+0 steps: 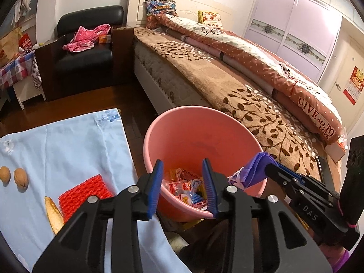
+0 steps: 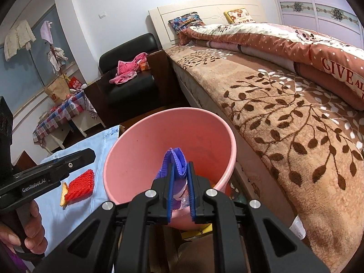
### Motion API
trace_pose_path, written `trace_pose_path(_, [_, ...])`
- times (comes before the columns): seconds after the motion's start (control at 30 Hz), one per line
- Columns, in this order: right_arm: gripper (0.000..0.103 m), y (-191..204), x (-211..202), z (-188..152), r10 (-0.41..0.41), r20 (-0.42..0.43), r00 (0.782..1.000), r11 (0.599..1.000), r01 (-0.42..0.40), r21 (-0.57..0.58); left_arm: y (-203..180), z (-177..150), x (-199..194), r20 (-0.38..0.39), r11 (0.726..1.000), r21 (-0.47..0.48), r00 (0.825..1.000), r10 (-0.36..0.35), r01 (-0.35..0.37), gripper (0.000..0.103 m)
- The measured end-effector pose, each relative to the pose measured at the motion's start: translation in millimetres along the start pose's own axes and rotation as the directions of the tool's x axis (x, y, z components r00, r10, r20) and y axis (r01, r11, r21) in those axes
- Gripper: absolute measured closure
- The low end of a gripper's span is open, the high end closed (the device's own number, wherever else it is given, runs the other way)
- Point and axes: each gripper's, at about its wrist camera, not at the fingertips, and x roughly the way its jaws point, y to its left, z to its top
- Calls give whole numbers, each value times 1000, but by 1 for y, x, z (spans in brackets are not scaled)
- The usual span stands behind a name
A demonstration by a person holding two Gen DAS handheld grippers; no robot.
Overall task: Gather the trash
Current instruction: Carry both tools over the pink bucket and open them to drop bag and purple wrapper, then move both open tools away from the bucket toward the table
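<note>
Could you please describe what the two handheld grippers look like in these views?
Both are matte black plastic with silver bolt heads and two fingers faced with ribbed blue pads. The left gripper carries white "GenRobot.AI" lettering on its side; the right gripper shows "DAS" and a pink band.

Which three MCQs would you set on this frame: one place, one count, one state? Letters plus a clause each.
1. Where is the pink bin?
A. On the bed
B. Between the blue cloth and the bed
C. On the armchair

2. How many walnuts lie on the blue cloth?
A. Two
B. Four
C. None

3. What is the right gripper doing?
A. Open, empty
B. Shut on a walnut
C. Shut on a purple wrapper

Key: B, cloth on one side of the bin and bed on the other; A, a pair sits side by side; C, purple packaging is pinched between the pads over the bin.
</note>
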Motion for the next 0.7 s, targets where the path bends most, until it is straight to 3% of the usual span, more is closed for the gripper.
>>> trace_pose_path(0.23, [76,1,0,0,12,-2,1000,1000,-12,19,2,-4,-3,-3,1000,-3,1000,-6,6,68])
trace_pose_path(0.7, [76,20,-3,-4,32,-14,999,999,-32,-20,8,-13,-11,-8,1000,-18,1000,-9,9,68])
